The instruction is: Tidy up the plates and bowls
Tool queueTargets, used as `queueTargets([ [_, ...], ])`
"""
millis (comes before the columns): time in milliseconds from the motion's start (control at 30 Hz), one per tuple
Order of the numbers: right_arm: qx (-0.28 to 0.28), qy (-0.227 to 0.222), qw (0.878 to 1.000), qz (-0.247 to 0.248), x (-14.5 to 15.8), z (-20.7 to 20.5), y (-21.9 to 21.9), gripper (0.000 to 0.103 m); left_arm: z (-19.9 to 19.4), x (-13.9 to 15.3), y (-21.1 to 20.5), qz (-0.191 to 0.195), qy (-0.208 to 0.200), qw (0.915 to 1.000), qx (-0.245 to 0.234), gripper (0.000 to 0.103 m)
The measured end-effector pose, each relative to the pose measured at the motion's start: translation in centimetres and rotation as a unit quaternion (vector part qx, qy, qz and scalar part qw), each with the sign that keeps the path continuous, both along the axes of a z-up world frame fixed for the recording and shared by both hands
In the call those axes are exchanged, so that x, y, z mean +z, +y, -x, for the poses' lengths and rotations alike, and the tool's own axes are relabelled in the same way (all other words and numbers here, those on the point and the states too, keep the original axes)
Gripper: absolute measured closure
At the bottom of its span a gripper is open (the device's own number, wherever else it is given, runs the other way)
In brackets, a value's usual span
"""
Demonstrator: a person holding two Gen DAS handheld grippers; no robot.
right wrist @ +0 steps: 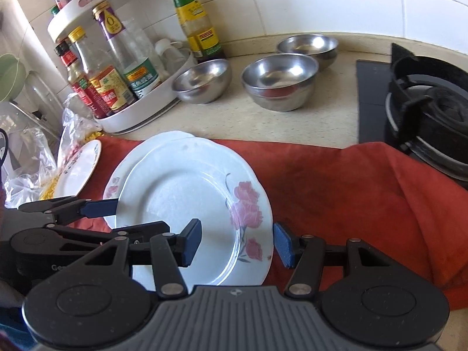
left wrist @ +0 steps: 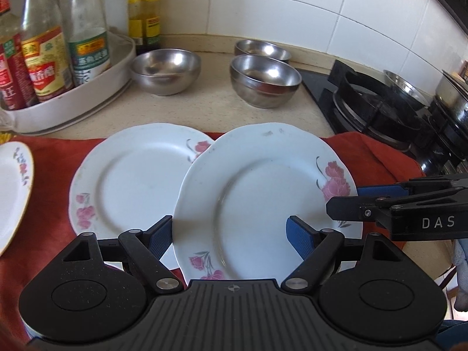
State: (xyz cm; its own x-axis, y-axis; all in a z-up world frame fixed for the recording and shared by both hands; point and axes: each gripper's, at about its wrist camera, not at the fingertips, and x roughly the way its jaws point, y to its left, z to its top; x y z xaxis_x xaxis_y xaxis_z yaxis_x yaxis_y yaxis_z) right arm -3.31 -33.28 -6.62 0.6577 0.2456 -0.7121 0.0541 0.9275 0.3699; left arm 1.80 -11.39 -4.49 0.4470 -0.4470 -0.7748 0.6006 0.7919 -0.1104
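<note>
Now the white scalloped ceramic plate with pink flowers (left wrist: 263, 193) overlaps a matching plate (left wrist: 128, 181) on the red cloth (right wrist: 336, 193). Both the left gripper (left wrist: 229, 238) and the right gripper (right wrist: 237, 244) stand apart around its rim, perhaps not pressing. Slide it fully over, level, then let go.

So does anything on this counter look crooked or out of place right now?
Yes. The right flowered plate sits tilted, its left rim lapping over the second plate on the red cloth instead of stacking squarely. A third plate lies apart at the far left. Nothing looks spilled or broken.

Both wrist views look steeply down, close over the same plate (left wrist: 263, 193).
</note>
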Motion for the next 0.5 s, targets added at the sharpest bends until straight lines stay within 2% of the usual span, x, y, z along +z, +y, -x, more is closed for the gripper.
queueTargets([
  [267, 0.023, -0.009, 1.0, 0.012, 0.1, -2.7, 2.2, 0.047, -1.4, -0.1, 2.0, 0.002, 0.002, 0.9993, 0.038, 0.016],
  [367, 0.02, 0.005, 1.0, 0.003, -0.4, -3.9, 2.7, 0.047, -2.3, -0.5, 2.5, 0.003, 0.01, 0.9989, 0.046, 0.016],
  [500, 0.018, -0.005, 1.0, -0.001, -0.1, -4.9, 3.4, 0.047, -3.4, -0.9, 3.6, 0.003, 0.016, 0.9982, 0.058, 0.016],
])
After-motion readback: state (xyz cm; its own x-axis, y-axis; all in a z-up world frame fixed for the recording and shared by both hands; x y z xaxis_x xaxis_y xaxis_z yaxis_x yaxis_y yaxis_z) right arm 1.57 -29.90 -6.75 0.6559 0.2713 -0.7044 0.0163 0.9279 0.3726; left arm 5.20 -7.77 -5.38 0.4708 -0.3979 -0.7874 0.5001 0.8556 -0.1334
